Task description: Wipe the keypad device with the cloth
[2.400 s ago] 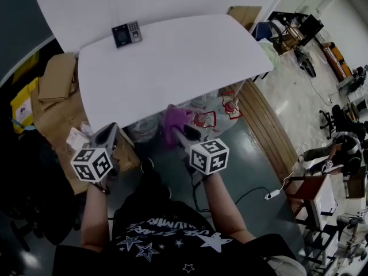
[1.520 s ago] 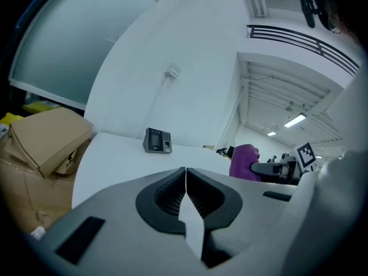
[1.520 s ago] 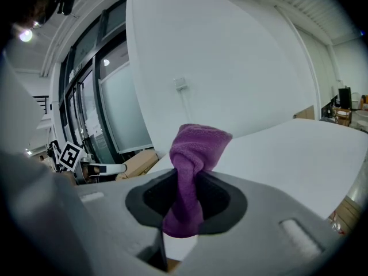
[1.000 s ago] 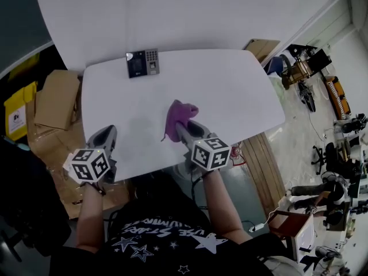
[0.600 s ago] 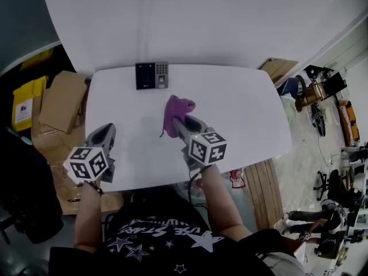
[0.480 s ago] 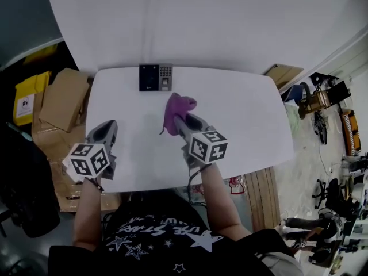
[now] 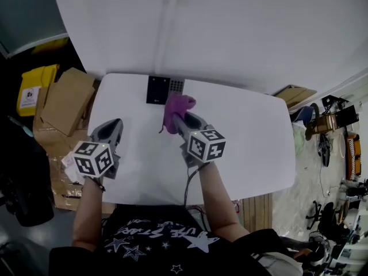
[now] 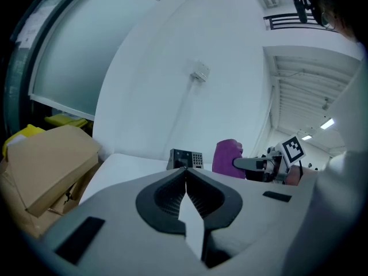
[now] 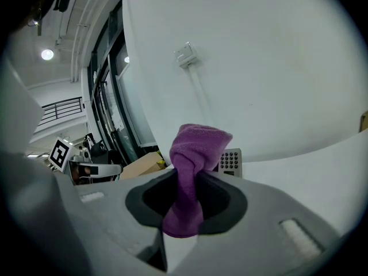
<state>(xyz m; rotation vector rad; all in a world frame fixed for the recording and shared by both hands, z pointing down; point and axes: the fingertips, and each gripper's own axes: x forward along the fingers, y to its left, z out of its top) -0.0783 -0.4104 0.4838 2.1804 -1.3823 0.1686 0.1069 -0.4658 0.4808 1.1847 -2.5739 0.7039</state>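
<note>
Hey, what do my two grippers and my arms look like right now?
The left gripper and right gripper are grey with dark ribbed pads; each carries a white cube of black square markers. A thin cable runs from the right one. Arms are bare below a black star-printed T-shirt.

The keypad device (image 7: pixel 165 89) lies on the table (image 7: pixel 247 137) at its far edge, close before the wall (image 7: pixel 230 33). The cloth (image 7: pixel 175 109) sits between the jaws of my right gripper (image 7: pixel 175 119), above the table and just before the device, toward its right end. My left gripper (image 7: pixel 113 125) is over the table's left side, well left of the right one. Cardboard boxes (image 7: pixel 66 99) lie left of the table, below its level.
</note>
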